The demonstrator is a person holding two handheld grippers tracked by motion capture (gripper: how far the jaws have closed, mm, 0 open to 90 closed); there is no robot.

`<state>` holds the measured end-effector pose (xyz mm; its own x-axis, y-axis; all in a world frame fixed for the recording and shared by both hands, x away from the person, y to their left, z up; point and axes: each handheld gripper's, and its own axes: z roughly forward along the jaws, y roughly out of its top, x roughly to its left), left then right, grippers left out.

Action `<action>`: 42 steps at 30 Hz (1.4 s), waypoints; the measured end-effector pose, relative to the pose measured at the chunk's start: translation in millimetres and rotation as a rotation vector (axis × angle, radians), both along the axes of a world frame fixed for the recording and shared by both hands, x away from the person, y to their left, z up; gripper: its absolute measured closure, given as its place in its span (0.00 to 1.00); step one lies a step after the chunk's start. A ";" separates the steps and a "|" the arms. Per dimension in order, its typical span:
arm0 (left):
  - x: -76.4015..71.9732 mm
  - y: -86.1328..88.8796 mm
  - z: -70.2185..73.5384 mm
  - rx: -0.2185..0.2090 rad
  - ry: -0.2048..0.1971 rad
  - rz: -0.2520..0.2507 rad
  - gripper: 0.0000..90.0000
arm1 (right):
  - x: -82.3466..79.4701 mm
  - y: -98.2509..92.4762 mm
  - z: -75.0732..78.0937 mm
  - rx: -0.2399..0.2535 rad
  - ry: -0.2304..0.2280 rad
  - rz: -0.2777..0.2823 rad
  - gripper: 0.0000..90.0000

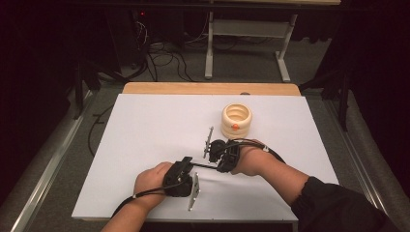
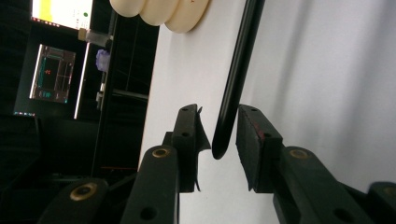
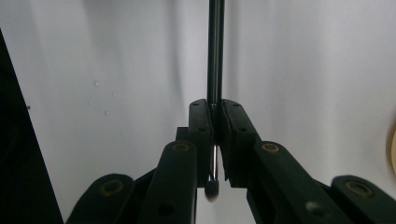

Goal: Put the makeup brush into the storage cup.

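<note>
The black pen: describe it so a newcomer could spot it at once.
Start at the white table and find the cream ribbed holder standing on it. Just in front of that, the two grippers meet; the thin black pen runs level between them. It is the only slim dark rod there, clamped by the right gripper.

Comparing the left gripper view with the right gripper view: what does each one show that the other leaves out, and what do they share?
Left gripper view: the left gripper with its fingers apart around the tip of the black pen, a small gap on each side, the cream ribbed holder and lit screens. Right gripper view: the right gripper clamped shut on the pen, whose rounded end pokes out behind the fingers. Both: the pen and the white table.
</note>
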<state>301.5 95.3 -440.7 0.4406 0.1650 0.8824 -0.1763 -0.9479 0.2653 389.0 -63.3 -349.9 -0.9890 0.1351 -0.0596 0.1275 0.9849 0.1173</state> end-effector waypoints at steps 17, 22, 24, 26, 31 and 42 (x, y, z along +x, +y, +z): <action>1.1 0.2 -1.4 0.022 0.006 -0.001 0.90 | -0.3 3.7 3.3 0.007 -0.014 0.007 0.95; 1.6 -0.1 -1.2 0.029 0.018 -0.009 0.91 | -0.4 3.1 5.0 0.008 -0.017 0.005 0.95; 1.4 -0.1 -1.4 0.029 0.017 -0.011 0.92 | -0.2 3.0 4.8 0.009 -0.020 0.013 0.95; 1.5 0.0 -1.5 0.027 0.019 -0.012 0.92 | -0.2 2.9 4.9 0.008 -0.022 0.014 0.95; 1.2 0.1 -1.2 0.025 0.024 -0.017 0.93 | 1.0 2.3 6.6 0.011 -0.025 0.001 0.93; 1.6 1.2 1.2 0.015 0.027 -0.006 0.93 | 2.2 0.2 8.5 0.014 -0.017 -0.007 0.81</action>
<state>303.1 96.4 -439.6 0.4653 0.1490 0.8725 -0.1748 -0.9508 0.2557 391.2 -63.1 -341.4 -0.9870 0.1425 -0.0745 0.1318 0.9823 0.1329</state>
